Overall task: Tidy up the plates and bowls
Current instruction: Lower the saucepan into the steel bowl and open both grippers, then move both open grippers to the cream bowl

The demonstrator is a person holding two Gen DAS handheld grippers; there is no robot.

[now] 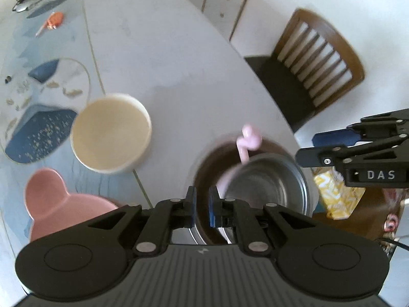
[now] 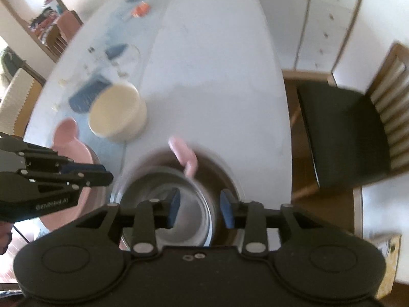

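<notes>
A dark brown bowl [image 1: 204, 163] sits near the table's front edge with a steel bowl [image 1: 265, 186] and a pink spoon [image 1: 246, 140] inside it. My left gripper [image 1: 202, 206] has its jaws nearly closed over the brown bowl's near rim. My right gripper [image 2: 199, 208] is open, one finger inside the steel bowl [image 2: 179, 220] and one outside over the brown bowl [image 2: 219, 168]. A cream bowl [image 1: 111, 133] stands to the left, and a pink eared plate [image 1: 58, 204] lies at the front left.
A patterned blue placemat [image 1: 38, 117] covers the left of the grey table [image 1: 158, 51]. An orange object [image 1: 53, 21] and a lamp base [image 1: 25, 0] lie at the far left. A wooden chair [image 1: 311, 71] stands at the right.
</notes>
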